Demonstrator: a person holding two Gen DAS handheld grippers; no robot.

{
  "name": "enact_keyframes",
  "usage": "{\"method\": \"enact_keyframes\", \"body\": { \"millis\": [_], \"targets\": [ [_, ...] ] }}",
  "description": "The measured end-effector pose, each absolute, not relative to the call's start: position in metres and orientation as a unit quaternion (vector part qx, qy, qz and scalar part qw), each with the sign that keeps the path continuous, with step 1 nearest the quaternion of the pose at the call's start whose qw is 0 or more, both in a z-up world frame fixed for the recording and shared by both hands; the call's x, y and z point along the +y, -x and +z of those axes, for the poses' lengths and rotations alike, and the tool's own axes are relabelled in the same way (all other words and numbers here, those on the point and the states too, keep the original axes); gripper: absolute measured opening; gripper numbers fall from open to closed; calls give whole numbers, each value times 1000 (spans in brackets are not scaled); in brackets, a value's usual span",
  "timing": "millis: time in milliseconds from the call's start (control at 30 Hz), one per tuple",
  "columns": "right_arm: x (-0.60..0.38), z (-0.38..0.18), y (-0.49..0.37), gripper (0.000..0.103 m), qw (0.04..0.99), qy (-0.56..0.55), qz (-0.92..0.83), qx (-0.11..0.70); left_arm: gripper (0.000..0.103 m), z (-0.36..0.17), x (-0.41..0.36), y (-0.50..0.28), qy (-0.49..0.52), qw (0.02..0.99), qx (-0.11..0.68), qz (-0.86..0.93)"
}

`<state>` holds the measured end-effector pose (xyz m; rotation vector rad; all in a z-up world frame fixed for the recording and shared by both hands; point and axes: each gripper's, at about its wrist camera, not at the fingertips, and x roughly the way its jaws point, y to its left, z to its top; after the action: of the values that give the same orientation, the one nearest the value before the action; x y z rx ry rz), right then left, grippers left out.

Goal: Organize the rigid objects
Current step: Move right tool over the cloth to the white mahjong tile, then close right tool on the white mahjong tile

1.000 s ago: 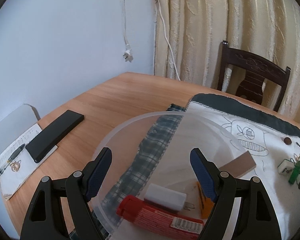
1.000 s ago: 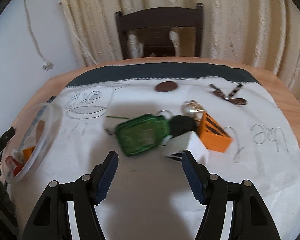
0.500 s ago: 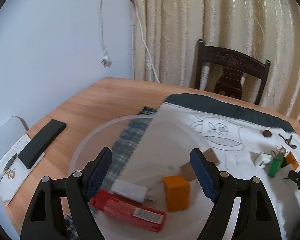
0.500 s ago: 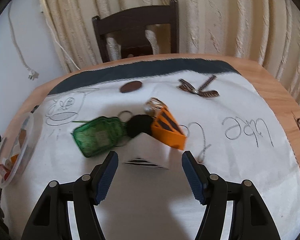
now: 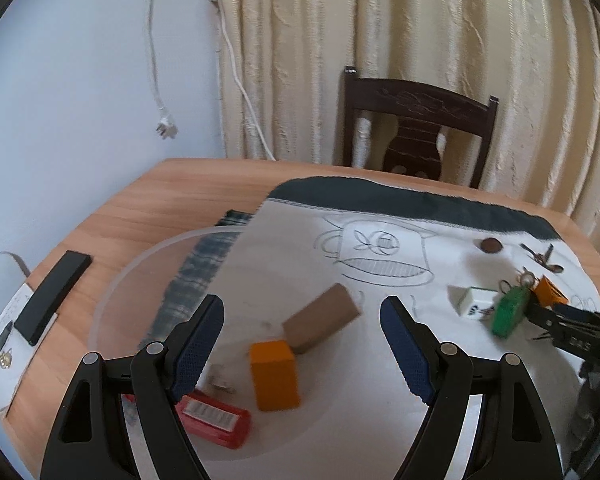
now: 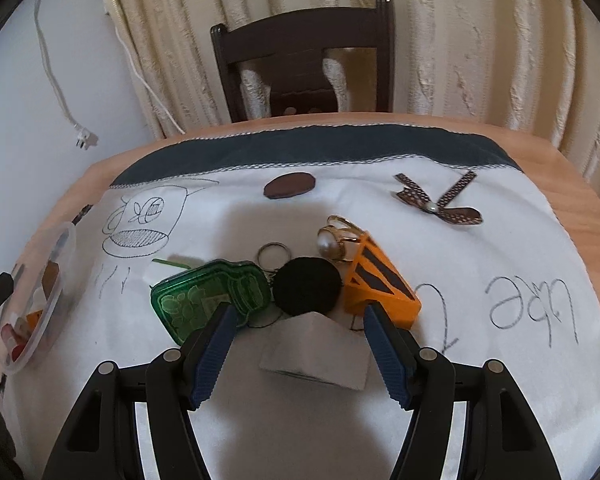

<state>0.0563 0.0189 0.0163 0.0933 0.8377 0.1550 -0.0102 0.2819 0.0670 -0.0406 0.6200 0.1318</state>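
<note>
Soft daylight filters through the curtains (image 6: pixel 480 40) — faint shadows on the cloth (image 6: pixel 380 208), fisheye-bent edges, dark corners, slight motion blur.

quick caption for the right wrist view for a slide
Open right claw straddling a white block on the drawn-on cloth, beside a green keychain, black pom-pom and orange block.

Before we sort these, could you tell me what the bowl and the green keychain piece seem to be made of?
The bowl looks like frosted translucent plastic: the cloth pattern shows dimly through its wall. The green keychain piece looks like glossy clear-tinted plastic or resin, since pale patterns show inside it and its rim shines; which of the two I cannot tell.
</note>
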Motion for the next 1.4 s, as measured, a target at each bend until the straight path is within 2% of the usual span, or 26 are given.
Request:
{"method": "enact_keyframes", "body": {
  "millis": [533, 767, 800, 1133, 1400],
  "targets": [
    [18, 14, -21, 70, 883, -40, 167, 438, 82, 61, 252, -3, 5, 945, 326, 33],
    [14, 14, -31, 69, 895, -27, 108, 431, 82, 61, 237, -5, -3, 943, 332, 18],
    [15, 14, -33, 68, 896, -26, 106, 431, 81, 61, 235, -6, -4, 943, 333, 15],
    [22, 10, -37, 32, 898, 1, 98, 429, 81, 54, 208, -19, -19, 932, 361, -18],
    [6, 11, -28, 32, 897, -13, 88, 433, 82, 45, 176, -31, -38, 919, 387, -56]
  ]
}}
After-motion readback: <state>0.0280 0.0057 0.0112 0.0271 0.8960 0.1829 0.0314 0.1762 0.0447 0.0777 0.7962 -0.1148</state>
